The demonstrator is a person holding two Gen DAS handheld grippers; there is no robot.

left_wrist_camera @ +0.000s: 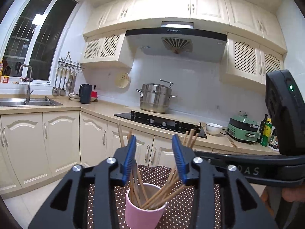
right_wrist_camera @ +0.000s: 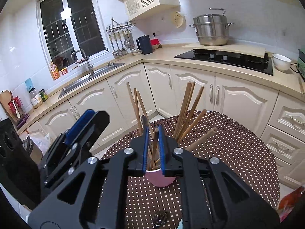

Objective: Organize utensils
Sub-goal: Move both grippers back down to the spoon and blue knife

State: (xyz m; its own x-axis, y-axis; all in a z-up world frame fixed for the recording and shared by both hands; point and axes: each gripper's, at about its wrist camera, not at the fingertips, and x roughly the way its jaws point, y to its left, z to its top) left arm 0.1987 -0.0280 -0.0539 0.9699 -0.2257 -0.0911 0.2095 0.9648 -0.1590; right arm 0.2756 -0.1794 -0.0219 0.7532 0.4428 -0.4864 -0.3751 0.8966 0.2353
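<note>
While the left gripper (left_wrist_camera: pixel 154 143) stands with its blue jaws spread apart and nothing between the pads, the pink cup (left_wrist_camera: pixel 143 210) sits just below and ahead of it on the polka-dot tablecloth (left_wrist_camera: pixel 152 173). Wooden chopsticks (left_wrist_camera: pixel 162 192) fan out of the cup, some leaning left and more leaning right. Seen from the right wrist, the right gripper (right_wrist_camera: pixel 153 131) hovers over the cup (right_wrist_camera: pixel 161 178) with its jaws narrowed around one chopstick (right_wrist_camera: pixel 154 147); whether the pads press on it I cannot tell. A dark spoon handle (right_wrist_camera: pixel 144 119) rises just behind the left jaw. The left gripper (right_wrist_camera: pixel 86 122) shows at the left edge. Beyond the table run cream cabinets (right_wrist_camera: pixel 133 93), then the counter with a sink (right_wrist_camera: pixel 91 78), a black stove (right_wrist_camera: pixel 225 59) and a steel pot (right_wrist_camera: pixel 211 30).
</note>
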